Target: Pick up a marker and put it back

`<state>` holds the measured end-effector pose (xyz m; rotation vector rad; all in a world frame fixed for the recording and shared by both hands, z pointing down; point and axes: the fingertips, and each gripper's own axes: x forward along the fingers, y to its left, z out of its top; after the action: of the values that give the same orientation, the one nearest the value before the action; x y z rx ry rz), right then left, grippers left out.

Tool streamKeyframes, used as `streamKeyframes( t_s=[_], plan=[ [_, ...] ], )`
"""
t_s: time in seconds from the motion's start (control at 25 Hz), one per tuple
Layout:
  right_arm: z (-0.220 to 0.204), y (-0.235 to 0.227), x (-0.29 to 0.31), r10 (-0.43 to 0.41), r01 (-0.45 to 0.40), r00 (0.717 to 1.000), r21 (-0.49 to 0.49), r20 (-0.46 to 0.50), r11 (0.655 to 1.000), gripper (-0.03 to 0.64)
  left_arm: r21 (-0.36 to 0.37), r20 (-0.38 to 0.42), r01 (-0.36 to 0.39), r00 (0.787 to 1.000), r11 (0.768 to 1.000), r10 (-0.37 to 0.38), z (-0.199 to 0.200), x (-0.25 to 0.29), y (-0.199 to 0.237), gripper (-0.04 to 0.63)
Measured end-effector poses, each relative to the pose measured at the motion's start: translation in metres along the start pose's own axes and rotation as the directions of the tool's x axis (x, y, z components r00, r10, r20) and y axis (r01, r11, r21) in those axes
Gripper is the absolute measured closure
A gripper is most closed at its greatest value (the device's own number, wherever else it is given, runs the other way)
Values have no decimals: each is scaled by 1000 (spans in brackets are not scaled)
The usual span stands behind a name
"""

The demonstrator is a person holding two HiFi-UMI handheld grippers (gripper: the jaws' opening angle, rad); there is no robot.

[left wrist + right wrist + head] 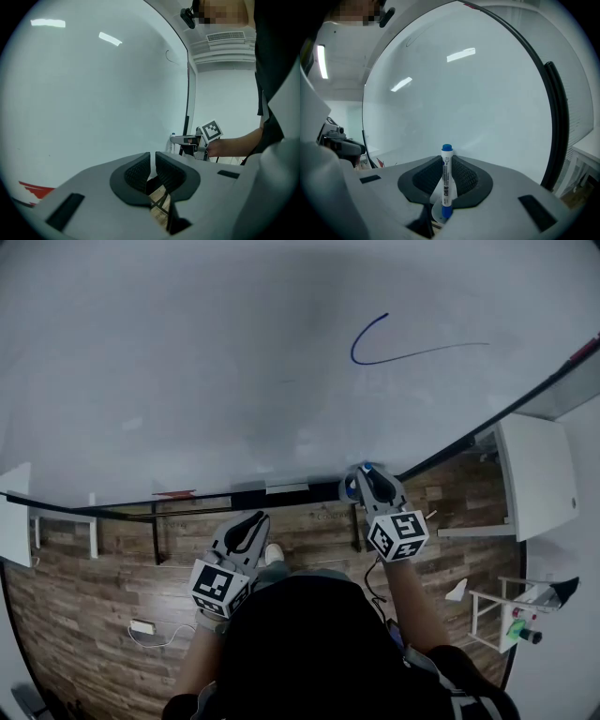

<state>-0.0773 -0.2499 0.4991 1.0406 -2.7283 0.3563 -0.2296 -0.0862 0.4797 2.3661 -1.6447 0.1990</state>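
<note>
Currently one marker is in play. It is pinched upright between the two pads of the right tongs. Its white barrel crosses the pads, with a blue cap above them and a blue end below. Print on the barrel is too small to read.

Right tongs: closed on the marker and held up near the lower edge of the whiteboard, right of centre. Only a bit of blue shows at the tips in the head view. Whether the marker touches the board cannot be told.

Left tongs: pads drawn together with only a sliver of a gap and nothing between them. Wooden floor shows through underneath.

Left tongs: lower than the right pair, apart from the board, over the wooden floor.

Count:
- tongs: 2, each with one marker-square cube
- markers: 1
- whiteboards: 1
- blue stroke: 1, a curved line at the board's upper right, well apart from both tongs
- red item: 1, on the ledge below the board, left of the left tongs; too small to identify
- white cabinet: 1, at the right beside the board's edge

From the left gripper view, the right tongs appear to the right against the board's frame.
</note>
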Motion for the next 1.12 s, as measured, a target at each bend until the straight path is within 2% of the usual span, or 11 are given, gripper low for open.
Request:
streamKeyframes(
  t_s=[0.4,0.72,1.12],
  plan=[
    [-34,9,12,16,-22,993,-49,-116,999,529,6,-1,-29,1000,1000,29,-3,-9,5,546],
    [-49,10,14,16,-29,986,-75,-167,997,529,0,-5,-38,999,999,38,-8,-12,5,546],
    [-44,13,11,20,-32,987,-79,-157,996,515,-35,-14,-43,999,998,43,-11,-11,4,546]
  ],
)
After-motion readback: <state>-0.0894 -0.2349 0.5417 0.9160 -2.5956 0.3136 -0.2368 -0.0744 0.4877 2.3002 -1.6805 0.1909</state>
